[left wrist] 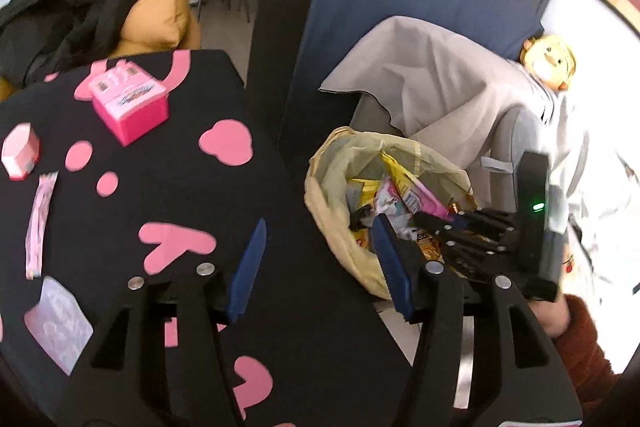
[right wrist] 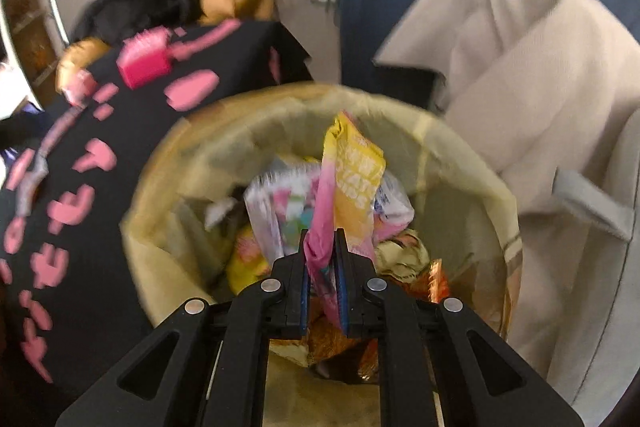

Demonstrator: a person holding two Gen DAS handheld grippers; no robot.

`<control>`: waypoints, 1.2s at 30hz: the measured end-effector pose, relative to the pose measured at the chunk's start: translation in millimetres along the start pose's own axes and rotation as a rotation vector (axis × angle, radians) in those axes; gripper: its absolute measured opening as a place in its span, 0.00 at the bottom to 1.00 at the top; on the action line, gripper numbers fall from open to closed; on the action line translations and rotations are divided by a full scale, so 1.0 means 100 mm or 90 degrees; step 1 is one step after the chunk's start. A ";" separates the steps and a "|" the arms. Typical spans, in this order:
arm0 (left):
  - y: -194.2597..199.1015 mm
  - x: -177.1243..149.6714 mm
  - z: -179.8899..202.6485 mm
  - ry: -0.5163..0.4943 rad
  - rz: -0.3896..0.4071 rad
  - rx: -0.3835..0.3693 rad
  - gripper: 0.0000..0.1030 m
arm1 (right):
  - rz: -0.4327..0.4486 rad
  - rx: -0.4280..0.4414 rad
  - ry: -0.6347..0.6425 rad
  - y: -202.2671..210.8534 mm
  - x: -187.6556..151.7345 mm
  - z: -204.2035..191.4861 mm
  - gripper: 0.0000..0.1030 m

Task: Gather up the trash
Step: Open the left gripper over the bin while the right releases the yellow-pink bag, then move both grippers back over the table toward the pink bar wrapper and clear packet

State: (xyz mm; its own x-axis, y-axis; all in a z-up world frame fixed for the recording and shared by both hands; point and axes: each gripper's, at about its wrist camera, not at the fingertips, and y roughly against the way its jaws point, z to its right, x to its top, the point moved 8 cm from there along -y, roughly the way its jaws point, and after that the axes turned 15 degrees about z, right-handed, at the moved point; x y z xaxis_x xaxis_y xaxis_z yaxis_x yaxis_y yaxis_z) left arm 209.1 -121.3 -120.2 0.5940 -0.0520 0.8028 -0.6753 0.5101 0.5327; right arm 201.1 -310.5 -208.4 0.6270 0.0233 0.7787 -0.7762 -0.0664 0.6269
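The right gripper (right wrist: 322, 247) clamps a crinkly pink-and-yellow wrapper (right wrist: 352, 187) over the lined bin (right wrist: 472, 187); the left gripper (left wrist: 320, 239) gapes empty.

Bright daylight, motion blur, fisheye warping

My left claw (left wrist: 320, 259) is made of black plastic arms with round silver screws at the joints, and its two fingers (left wrist: 249, 267) carry flat blue pads. My right claw (right wrist: 323, 279) has the same build, and a small green light glows on its black body. I wear a fuzzy rust-red sleeve (left wrist: 580, 339).
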 end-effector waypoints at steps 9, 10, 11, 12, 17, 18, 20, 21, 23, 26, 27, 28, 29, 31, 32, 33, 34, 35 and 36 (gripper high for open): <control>0.12 -0.09 -0.38 0.054 0.008 0.027 0.51 | -0.042 -0.027 -0.031 -0.07 -0.16 0.11 0.12; 0.14 -0.09 -0.41 0.053 0.010 0.030 0.51 | -0.042 -0.027 -0.034 -0.06 -0.16 0.11 0.12; 0.17 -0.09 -0.43 0.051 0.014 0.032 0.51 | -0.043 -0.024 -0.039 -0.05 -0.16 0.11 0.12; 0.20 -0.08 -0.45 0.051 0.017 0.034 0.51 | -0.044 -0.019 -0.047 -0.04 -0.16 0.11 0.12; 0.33 -0.05 -0.57 0.058 0.037 0.040 0.56 | -0.022 0.016 -0.089 0.16 -0.08 0.08 0.26; 0.35 -0.05 -0.60 0.057 0.041 0.044 0.56 | -0.015 0.014 -0.082 0.21 -0.06 0.07 0.36; 0.41 -0.04 -0.67 0.056 0.050 0.054 0.57 | 0.002 0.009 -0.063 0.33 -0.01 0.03 0.39; 0.44 -0.04 -0.71 0.057 0.053 0.058 0.57 | 0.008 0.009 -0.054 0.38 0.02 0.01 0.39; 0.49 -0.03 -0.81 0.060 0.060 0.072 0.57 | 0.023 0.007 -0.041 0.47 0.08 -0.02 0.39; 0.57 -0.03 -0.98 0.064 0.069 0.094 0.57 | 0.047 0.017 -0.039 0.59 0.21 -0.10 0.39; 0.61 -0.03 -1.04 0.063 0.074 0.106 0.57 | 0.051 0.024 -0.040 0.62 0.24 -0.13 0.40; 0.63 -0.03 -1.09 0.062 0.077 0.114 0.57 | 0.057 0.033 -0.038 0.65 0.29 -0.18 0.40; 0.67 -0.03 -1.15 0.060 0.082 0.126 0.57 | 0.064 0.040 -0.032 0.68 0.33 -0.25 0.40; 0.75 -0.02 -1.28 0.063 0.091 0.147 0.57 | 0.089 0.041 -0.011 0.74 0.44 -0.39 0.40; 0.79 -0.02 -1.36 0.069 0.096 0.154 0.57 | 0.100 0.040 0.002 0.76 0.49 -0.47 0.40; 0.84 -0.02 -1.44 0.079 0.101 0.161 0.57 | 0.106 0.038 0.008 0.76 0.53 -0.52 0.40; 0.88 -0.01 -1.50 0.085 0.106 0.165 0.57 | 0.115 0.036 0.017 0.76 0.58 -0.61 0.40; 0.95 0.00 -1.59 0.094 0.114 0.174 0.57 | 0.121 0.041 0.023 0.76 0.62 -0.68 0.40; 1.00 0.00 -1.67 0.099 0.120 0.181 0.57 | 0.121 0.051 0.027 0.74 0.65 -0.76 0.40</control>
State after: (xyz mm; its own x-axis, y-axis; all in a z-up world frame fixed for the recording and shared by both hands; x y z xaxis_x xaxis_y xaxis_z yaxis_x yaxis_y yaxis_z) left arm 214.7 72.6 -111.6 0.4922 0.1617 0.8553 -0.8606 0.2377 0.4503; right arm 179.6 -238.4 -109.3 0.4650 0.0451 0.8842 -0.8716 -0.1520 0.4661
